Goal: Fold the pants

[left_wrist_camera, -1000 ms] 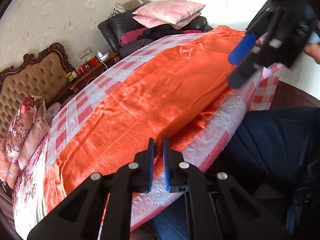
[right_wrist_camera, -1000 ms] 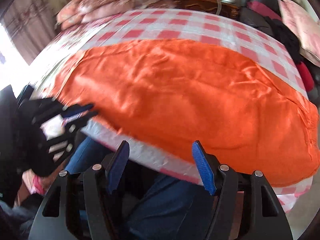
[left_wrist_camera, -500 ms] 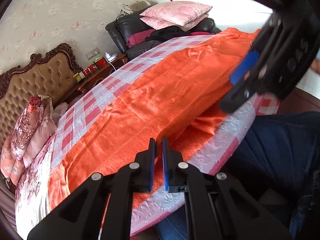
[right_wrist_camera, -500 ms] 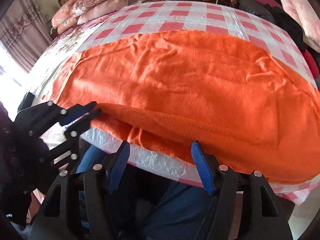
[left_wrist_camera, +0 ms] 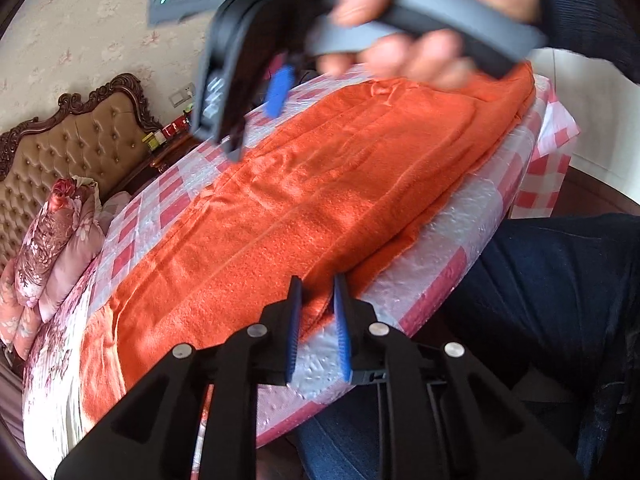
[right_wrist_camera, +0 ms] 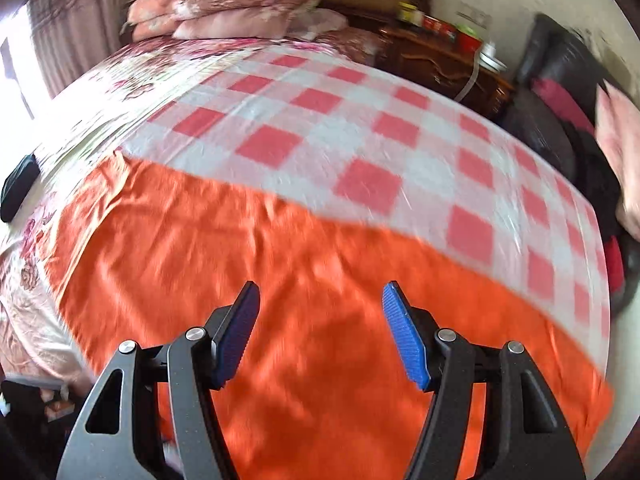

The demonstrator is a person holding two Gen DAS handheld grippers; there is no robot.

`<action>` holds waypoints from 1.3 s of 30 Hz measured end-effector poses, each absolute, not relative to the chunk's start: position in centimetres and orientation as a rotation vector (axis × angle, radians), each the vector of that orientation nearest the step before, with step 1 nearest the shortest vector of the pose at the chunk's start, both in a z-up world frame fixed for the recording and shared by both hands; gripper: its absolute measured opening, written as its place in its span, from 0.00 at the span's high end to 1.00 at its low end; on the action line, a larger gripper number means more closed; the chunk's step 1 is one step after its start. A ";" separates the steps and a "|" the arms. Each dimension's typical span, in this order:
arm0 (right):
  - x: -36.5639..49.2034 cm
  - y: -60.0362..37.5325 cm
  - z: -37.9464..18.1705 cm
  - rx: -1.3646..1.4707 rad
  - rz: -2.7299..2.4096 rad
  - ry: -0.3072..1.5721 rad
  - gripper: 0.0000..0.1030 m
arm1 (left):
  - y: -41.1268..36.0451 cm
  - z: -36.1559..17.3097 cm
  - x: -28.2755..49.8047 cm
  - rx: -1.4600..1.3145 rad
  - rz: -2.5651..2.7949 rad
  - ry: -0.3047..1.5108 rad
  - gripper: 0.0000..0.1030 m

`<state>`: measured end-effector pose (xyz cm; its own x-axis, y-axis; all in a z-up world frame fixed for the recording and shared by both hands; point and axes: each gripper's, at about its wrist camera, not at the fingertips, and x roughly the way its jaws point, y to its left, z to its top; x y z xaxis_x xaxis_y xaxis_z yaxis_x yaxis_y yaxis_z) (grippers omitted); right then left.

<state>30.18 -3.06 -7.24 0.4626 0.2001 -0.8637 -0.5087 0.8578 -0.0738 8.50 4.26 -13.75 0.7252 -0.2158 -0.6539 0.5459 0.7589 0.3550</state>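
The orange pants (left_wrist_camera: 304, 208) lie spread lengthwise along the near side of a bed with a red-and-white checked cover (right_wrist_camera: 320, 128). They also fill the lower half of the right wrist view (right_wrist_camera: 320, 280). My left gripper (left_wrist_camera: 317, 292) sits at the pants' near edge with its blue pads a narrow gap apart, nothing held. My right gripper (right_wrist_camera: 320, 304) is wide open and empty, above the middle of the pants. It shows blurred in the left wrist view (left_wrist_camera: 256, 92), held high in a hand.
Floral pillows (right_wrist_camera: 228, 4) lie at the head of the bed by a tufted headboard (left_wrist_camera: 80, 148). A wooden nightstand (right_wrist_camera: 436, 60) and a dark sofa (right_wrist_camera: 560, 92) stand beyond the bed. The person's jeans-clad legs (left_wrist_camera: 560, 300) are at the bed's near edge.
My right gripper has swung up from the bed's near edge and over the pants towards the middle. My left gripper's pads have parted slightly and it has edged closer to the pants' edge.
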 end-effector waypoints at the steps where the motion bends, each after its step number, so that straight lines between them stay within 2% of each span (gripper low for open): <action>1: 31.2 -2.4 -7.6 -0.357 0.473 1.013 0.39 | 4.3 -13.8 8.5 0.559 -0.442 0.628 0.84; 5: 34.9 0.1 -9.4 -0.425 0.569 1.065 0.39 | 4.7 -13.7 8.8 0.528 -0.425 0.628 0.78; 6: 35.3 0.4 -9.7 -0.439 0.584 1.073 0.41 | 4.8 -13.6 8.8 0.516 -0.422 0.629 0.77; 7: 35.8 0.8 -10.3 -0.453 0.602 1.097 0.75 | 4.9 -13.6 8.9 0.505 -0.421 0.630 0.77; 8: 36.1 0.9 -10.6 -0.457 0.603 1.098 0.87 | 4.9 -13.6 8.9 0.500 -0.419 0.631 0.77; 11: 36.0 1.4 -10.6 -0.496 0.595 1.069 0.92 | 4.9 -13.6 9.2 0.490 -0.405 0.635 0.77; 15: 36.4 0.9 -10.7 -0.431 0.580 1.060 0.92 | 5.0 -13.5 9.2 0.470 -0.401 0.647 0.77; 16: 36.6 0.6 -10.7 -0.413 0.565 1.059 0.91 | 5.0 -13.5 9.1 0.462 -0.401 0.652 0.77; 18: 36.5 -0.2 -10.2 -0.354 0.520 1.042 0.79 | 5.6 -13.2 9.1 0.412 -0.423 0.688 0.74; 19: 36.2 -0.6 -9.7 -0.339 0.484 1.016 0.62 | 6.2 -12.7 9.1 0.353 -0.444 0.723 0.64; 20: 35.6 -1.1 -8.9 -0.322 0.443 0.973 0.47 | 7.2 -12.0 9.1 0.275 -0.445 0.727 0.61; 21: 34.6 -1.6 -8.0 -0.291 0.427 0.928 0.43 | 8.4 -11.2 9.1 0.183 -0.423 0.720 0.59; 24: 29.5 -2.5 -6.7 -0.208 0.500 0.886 0.41 | 11.6 -10.4 10.2 -0.007 -0.344 0.728 0.56; 27: 25.2 -2.3 -7.5 -0.278 0.477 0.880 0.38 | 12.9 -12.0 11.0 0.064 -0.240 0.802 0.56; 29: 22.4 -3.3 -8.8 -0.304 0.462 0.913 0.28 | 15.2 -11.7 10.4 0.031 -0.174 0.807 0.56; 33: 18.5 -6.2 -11.3 -0.456 0.338 0.925 0.18 | 22.5 -10.5 8.6 -0.042 0.112 0.774 0.55; 34: 17.8 -7.8 -11.5 -0.429 0.328 0.927 0.14 | 25.5 -9.8 7.9 -0.137 0.189 0.746 0.55; 36: 17.6 -9.6 -11.6 -0.385 0.306 0.959 0.14 | 31.2 -9.7 6.7 -0.394 0.282 0.718 0.55; 39: 17.4 -11.4 -11.4 -0.381 0.237 0.971 0.14 | 38.1 -13.1 5.3 -0.869 0.253 0.714 0.55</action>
